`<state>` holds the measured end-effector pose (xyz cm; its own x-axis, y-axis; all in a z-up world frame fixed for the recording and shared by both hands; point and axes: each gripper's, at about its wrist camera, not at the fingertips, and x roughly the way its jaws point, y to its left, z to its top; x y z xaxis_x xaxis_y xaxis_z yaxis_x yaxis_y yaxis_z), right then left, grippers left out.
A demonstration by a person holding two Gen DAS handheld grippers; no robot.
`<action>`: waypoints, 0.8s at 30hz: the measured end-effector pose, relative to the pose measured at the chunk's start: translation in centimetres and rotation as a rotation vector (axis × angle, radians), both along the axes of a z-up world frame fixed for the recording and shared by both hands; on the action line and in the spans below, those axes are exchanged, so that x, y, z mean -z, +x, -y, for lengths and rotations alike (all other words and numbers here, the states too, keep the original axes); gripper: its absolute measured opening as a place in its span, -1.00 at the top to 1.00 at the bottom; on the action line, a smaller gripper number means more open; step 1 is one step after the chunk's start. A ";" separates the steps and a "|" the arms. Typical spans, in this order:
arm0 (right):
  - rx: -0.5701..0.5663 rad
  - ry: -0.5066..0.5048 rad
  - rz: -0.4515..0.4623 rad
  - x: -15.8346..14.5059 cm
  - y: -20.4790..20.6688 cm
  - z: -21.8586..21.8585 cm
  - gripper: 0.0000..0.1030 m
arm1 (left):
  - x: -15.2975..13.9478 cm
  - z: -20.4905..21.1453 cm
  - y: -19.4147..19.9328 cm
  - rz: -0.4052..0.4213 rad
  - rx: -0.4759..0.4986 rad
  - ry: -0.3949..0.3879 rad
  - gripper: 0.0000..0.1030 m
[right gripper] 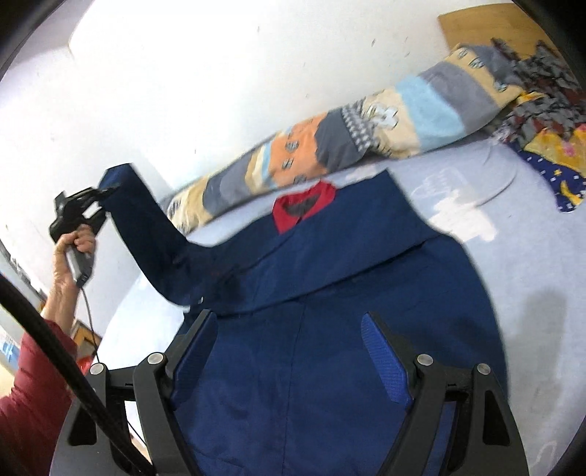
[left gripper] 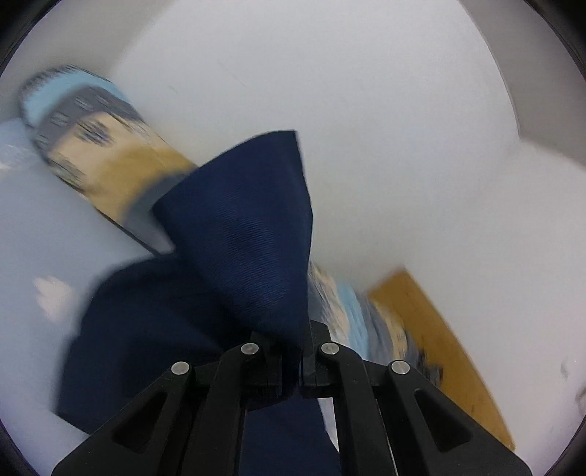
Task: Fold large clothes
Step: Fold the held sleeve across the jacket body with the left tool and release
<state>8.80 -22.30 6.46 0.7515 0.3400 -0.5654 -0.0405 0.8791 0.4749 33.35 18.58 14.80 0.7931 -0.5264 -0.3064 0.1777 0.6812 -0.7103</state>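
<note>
A large navy blue jacket (right gripper: 329,293) with a red lining at its collar (right gripper: 304,205) lies spread on a pale bed sheet (right gripper: 531,256). My left gripper (left gripper: 298,360) is shut on the end of the jacket's sleeve (left gripper: 249,238), which stands up in front of the lens. In the right wrist view that same gripper (right gripper: 100,192) holds the sleeve (right gripper: 146,234) lifted off the bed at the far left, gripped by a hand with a red cuff. My right gripper (right gripper: 289,329) hovers open over the jacket's body, nothing between its blue pads.
A long patchwork bolster (right gripper: 348,142) lies along the white wall (right gripper: 219,73) behind the jacket. A heap of patterned cloth (right gripper: 542,121) sits at the far right by a wooden headboard (right gripper: 483,22). A black cable (right gripper: 55,348) crosses the lower left.
</note>
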 end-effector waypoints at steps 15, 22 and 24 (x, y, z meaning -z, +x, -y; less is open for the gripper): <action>0.056 0.048 0.073 -2.6 -2.4 3.4 -0.65 | 25.8 32.1 1.9 -0.413 0.334 0.233 0.76; 0.109 0.050 0.050 -2.2 -1.9 4.3 -0.65 | 21.0 30.2 -2.2 -0.316 0.409 0.214 -0.65; 0.133 0.046 0.040 -2.1 -1.7 4.7 -0.65 | 19.1 29.4 -3.8 -0.267 0.416 0.247 -0.65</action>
